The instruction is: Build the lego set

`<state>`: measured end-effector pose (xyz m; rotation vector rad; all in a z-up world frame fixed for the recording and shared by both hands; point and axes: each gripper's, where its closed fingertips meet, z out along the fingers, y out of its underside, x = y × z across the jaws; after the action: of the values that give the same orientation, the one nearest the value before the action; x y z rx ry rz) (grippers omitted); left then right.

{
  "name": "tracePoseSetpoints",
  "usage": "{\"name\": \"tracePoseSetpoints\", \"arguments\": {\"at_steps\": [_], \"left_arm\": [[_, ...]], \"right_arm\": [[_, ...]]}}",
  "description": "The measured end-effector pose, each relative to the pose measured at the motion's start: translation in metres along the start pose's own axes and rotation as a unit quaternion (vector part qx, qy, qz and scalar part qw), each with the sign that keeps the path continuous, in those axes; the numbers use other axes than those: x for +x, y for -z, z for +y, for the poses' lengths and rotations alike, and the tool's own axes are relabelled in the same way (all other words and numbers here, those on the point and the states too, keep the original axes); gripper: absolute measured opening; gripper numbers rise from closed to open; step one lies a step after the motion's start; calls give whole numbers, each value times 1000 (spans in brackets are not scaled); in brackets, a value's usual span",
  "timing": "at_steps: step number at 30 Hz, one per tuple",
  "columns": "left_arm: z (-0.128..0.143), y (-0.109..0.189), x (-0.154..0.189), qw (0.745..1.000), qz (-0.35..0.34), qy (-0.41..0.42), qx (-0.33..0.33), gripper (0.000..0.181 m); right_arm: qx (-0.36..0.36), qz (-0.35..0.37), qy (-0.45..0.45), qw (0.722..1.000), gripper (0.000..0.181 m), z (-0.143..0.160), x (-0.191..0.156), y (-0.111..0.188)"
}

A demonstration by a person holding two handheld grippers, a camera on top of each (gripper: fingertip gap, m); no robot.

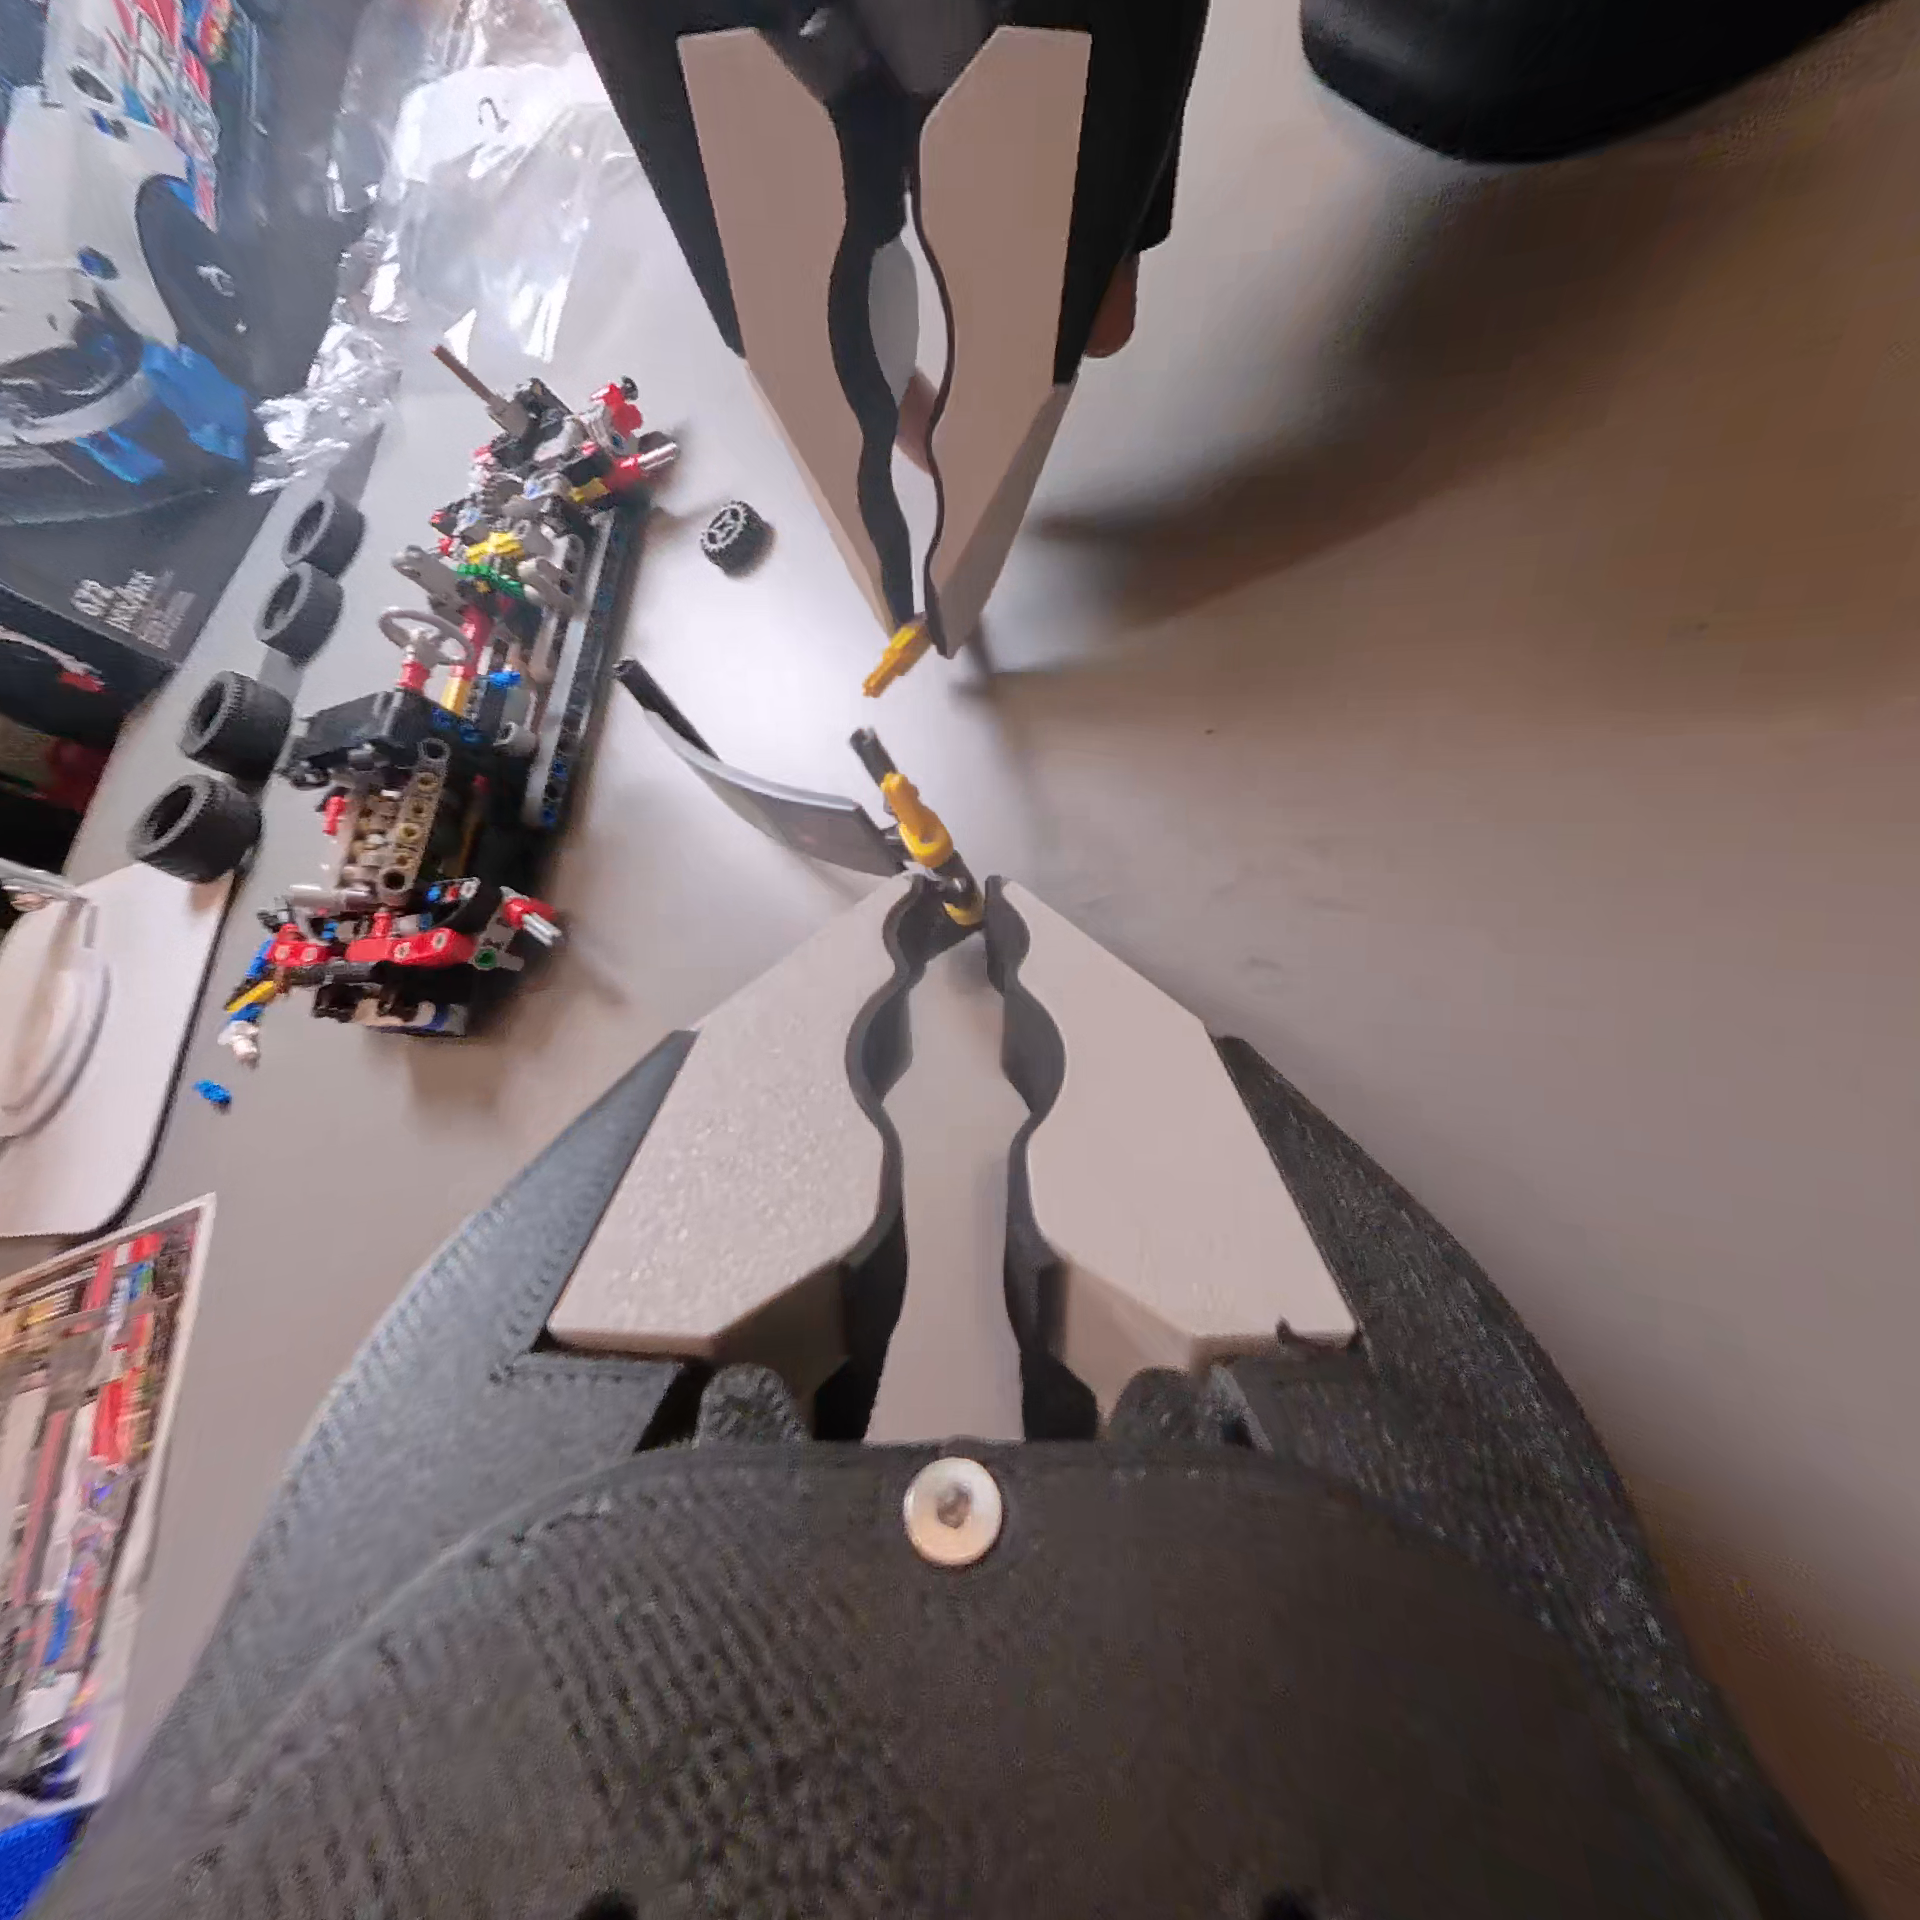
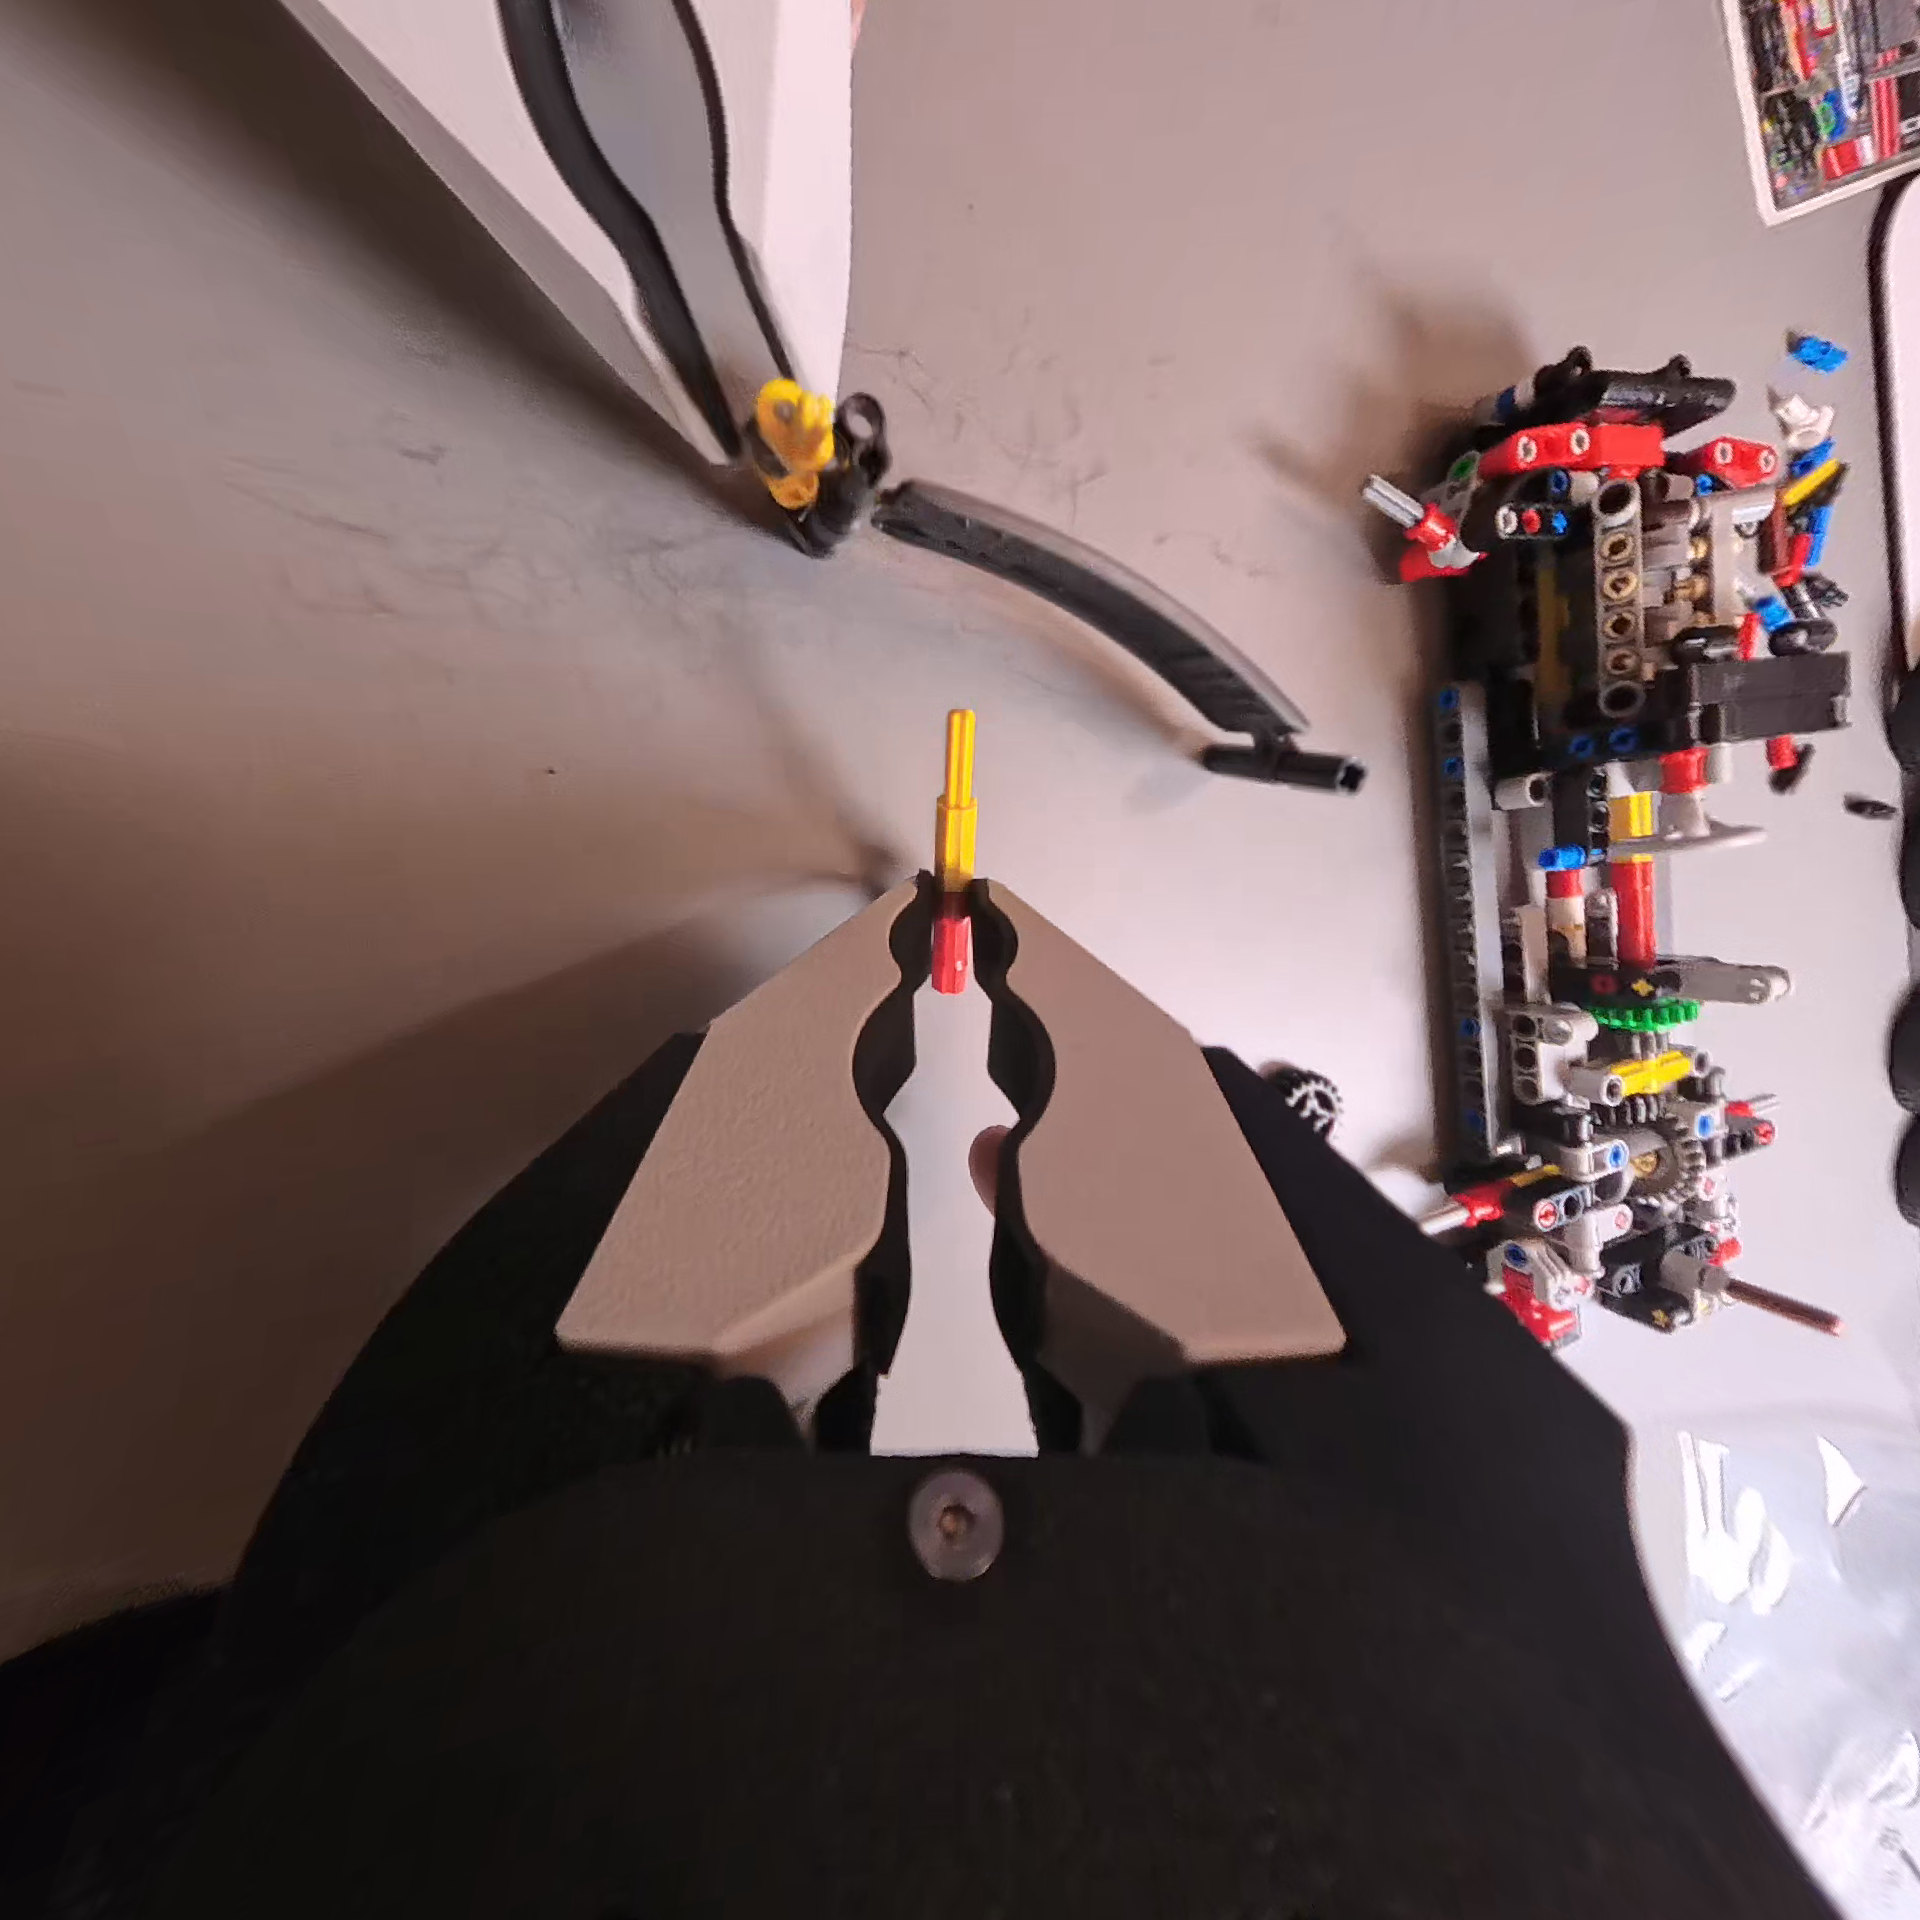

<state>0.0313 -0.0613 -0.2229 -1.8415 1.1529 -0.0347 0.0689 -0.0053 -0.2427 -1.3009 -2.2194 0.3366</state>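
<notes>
- Two grippers, tips facing each other above grey table (image 2: 312, 623), each clenched on a small part.
- Right gripper (image 2: 954, 883): pinching yellow axle pin (image 2: 958, 800) near its base, red piece (image 2: 950, 951) joined behind it between the pads; pin pointing straight ahead, free end bare. Seen also from left wrist view (image 1: 914, 623), pin tip poking out (image 1: 888, 665).
- Left gripper (image 1: 951, 894): closed on black-and-yellow connector piece (image 1: 914, 821), black end upward and apart from the pin tip; same piece in right wrist view (image 2: 816, 457).
- Curved black panel (image 2: 1091, 613): flat on table just beside the connector piece; whether touching it, cannot tell.
- Part-built chassis (image 1: 457, 727): on table well to the side, untouched; four loose black tyres (image 1: 234, 722) beyond it, small black gear (image 1: 736, 535) nearer the grippers.
- Risks, judged: pin meeting the hole off-axis and jamming or skidding past; narrow tip grip letting either part pivot or pop out under push; red piece sliding back between pads instead of driving the pin; dropped part rolling toward the chassis clutter.
- Print: set box (image 1: 114, 312) at table edge with car picture and lettering, instruction sheet (image 1: 83, 1455) with coloured panels, clear bags (image 1: 488, 208) with a mark; wording not transcribed.
</notes>
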Motion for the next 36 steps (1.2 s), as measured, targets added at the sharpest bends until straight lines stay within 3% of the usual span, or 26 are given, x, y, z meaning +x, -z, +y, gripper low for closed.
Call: {"name": "tracePoseSetpoints", "arguments": {"at_steps": [5, 8, 12, 16, 22, 32, 36], "left_arm": [[-10, 13, 11, 993, 84, 65, 54, 19], [-12, 19, 3, 988, 86, 100, 76, 16], [17, 15, -12, 989, 61, 131, 12, 12], [29, 8, -3, 982, 91, 167, -15, 23], [25, -5, -3, 986, 68, 151, -18, 17], [20, -10, -8, 992, 37, 118, -19, 5], [9, -5, -4, 985, 72, 155, 15, 5]], "right_arm": [[21, 0, -1, 1000, 3, 0, -1, -2], [25, 0, 6, 1000, 3, 0, -1, -4], [31, 4, 12, 999, 3, -2, -1, -6], [41, 22, 17, 999, 3, -5, 5, -6], [97, 19, 41, 994, 3, -31, -2, 5], [63, 24, 82, 994, 3, -25, -11, -13], [71, 18, 80, 994, 3, -27, -13, -13]]}}
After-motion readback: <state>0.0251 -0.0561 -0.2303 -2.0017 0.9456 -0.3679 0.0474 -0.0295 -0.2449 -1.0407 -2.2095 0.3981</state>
